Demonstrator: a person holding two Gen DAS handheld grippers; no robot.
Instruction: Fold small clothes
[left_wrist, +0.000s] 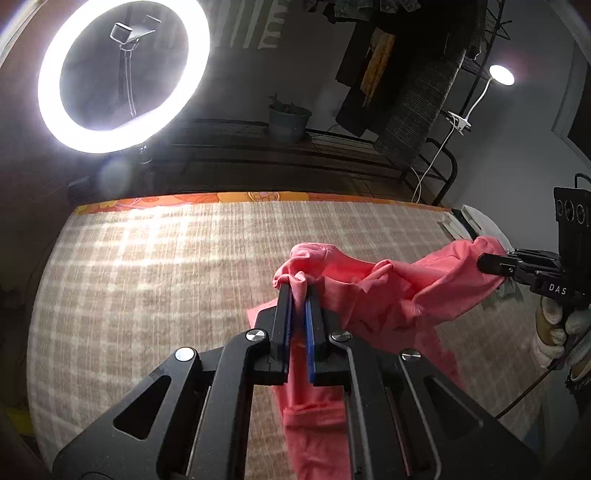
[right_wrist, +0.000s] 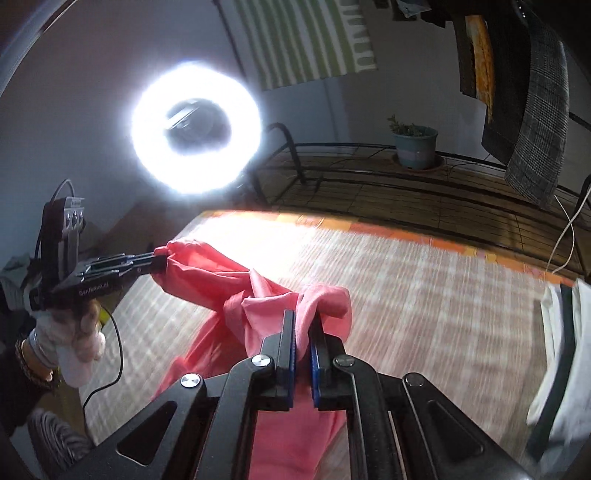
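Your left tool (left_wrist: 298, 286) is clamped on one bunched end of the pink garment (left_wrist: 388, 291); your right tool (right_wrist: 302, 321) is clamped on the other. The garment hangs between them above the checked tabletop (left_wrist: 147, 266).

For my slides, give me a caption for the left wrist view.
Left gripper and right gripper each clamp the pink garment, lifted above the checked cloth.

Crumpled pink garment (left_wrist: 388, 295), held aloft
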